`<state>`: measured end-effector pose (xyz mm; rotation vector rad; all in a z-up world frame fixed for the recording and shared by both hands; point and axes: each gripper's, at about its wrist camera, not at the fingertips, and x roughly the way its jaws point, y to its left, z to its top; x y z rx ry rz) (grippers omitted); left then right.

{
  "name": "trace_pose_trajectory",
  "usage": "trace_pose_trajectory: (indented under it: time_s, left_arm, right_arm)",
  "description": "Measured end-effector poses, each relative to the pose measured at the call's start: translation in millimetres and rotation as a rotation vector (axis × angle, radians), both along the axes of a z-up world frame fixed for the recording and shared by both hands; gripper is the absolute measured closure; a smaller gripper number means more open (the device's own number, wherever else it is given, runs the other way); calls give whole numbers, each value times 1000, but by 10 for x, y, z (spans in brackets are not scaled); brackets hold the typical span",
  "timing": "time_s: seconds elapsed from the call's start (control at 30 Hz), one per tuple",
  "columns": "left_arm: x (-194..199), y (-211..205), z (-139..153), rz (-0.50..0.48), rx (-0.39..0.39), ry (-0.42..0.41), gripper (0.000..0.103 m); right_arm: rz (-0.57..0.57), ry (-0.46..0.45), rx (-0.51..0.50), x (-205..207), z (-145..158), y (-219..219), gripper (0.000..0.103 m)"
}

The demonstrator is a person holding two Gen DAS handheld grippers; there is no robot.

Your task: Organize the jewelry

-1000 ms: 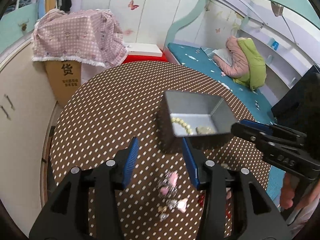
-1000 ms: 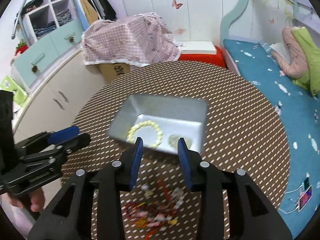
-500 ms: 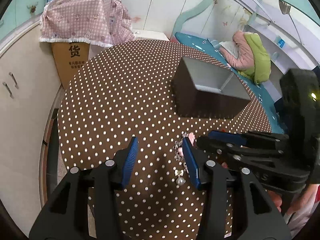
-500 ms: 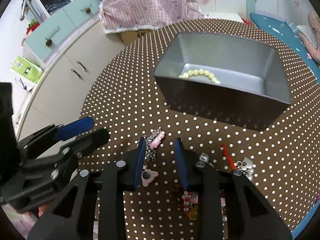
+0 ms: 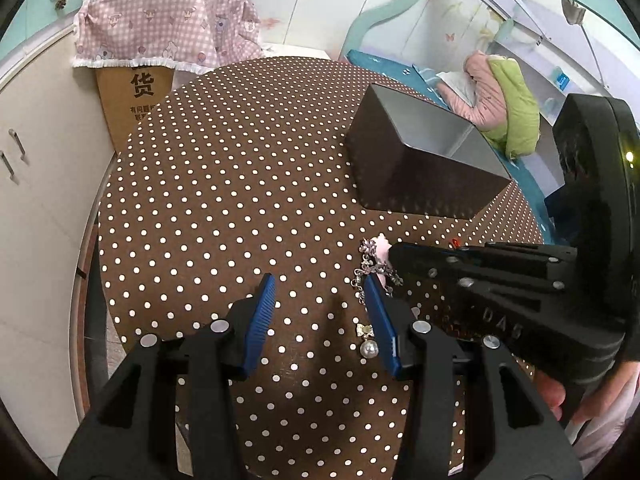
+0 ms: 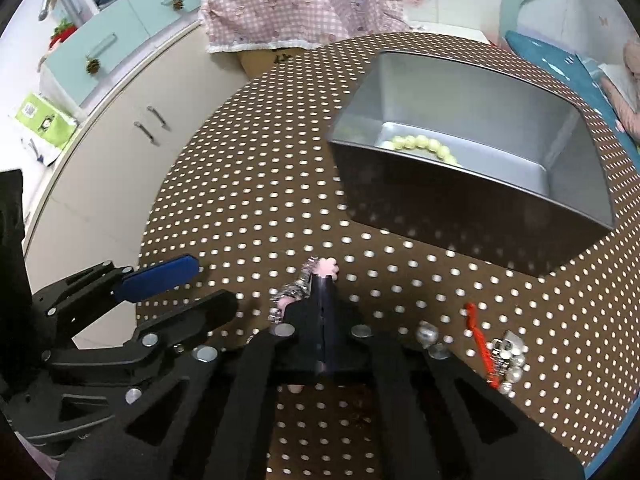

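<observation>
My right gripper point(image 6: 322, 280) is shut on a silver chain bracelet with pink charms point(image 6: 316, 270) that lies on the dotted table; the bracelet also shows in the left wrist view point(image 5: 374, 258). My left gripper point(image 5: 320, 300) is open and empty, low over the table just left of the bracelet. A grey metal box point(image 6: 472, 184) stands beyond, with a pale green bead bracelet point(image 6: 420, 145) inside. The box also shows in the left wrist view point(image 5: 416, 172).
A pearl earring with a gold bow point(image 5: 369, 344) lies by my left gripper's right finger. A red cord point(image 6: 478, 332), silver beads point(image 6: 428, 336) and a pearl cluster point(image 6: 506, 360) lie to the right. A covered cardboard box point(image 5: 136, 88) and cabinets point(image 6: 120, 128) stand beyond the table.
Both grippers dropped low toward the table. My right gripper moved onto the pink-charm bracelet and shut on it. My left gripper stayed open.
</observation>
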<state>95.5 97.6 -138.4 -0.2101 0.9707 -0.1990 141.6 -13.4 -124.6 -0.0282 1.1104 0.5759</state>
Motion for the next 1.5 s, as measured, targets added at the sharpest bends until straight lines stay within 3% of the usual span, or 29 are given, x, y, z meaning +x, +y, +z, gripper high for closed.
trace_pose_trajectory:
  time_s: [0.27, 0.43, 0.63, 0.9, 1.17, 1.5]
  left_arm:
    - [25, -71, -34, -7, -2, 11, 56]
    - [23, -29, -32, 10, -1, 12, 56]
    - [14, 54, -63, 29, -2, 22, 56]
    - [26, 90, -78, 32, -11, 26, 56]
    - [28, 64, -69, 25, -11, 22, 56]
    - [86, -194, 20, -66, -6, -12, 56]
  right_arm:
    - [-43, 6, 15, 35, 44, -175, 99]
    - [-24, 21, -18, 73, -20, -61, 78]
    - [1, -2, -43, 75, -28, 15, 79]
    - [49, -52, -72, 45, -35, 126, 93]
    - [24, -20, -11, 78, -19, -16, 95]
    - [-31, -98, 103, 6, 363, -358, 95]
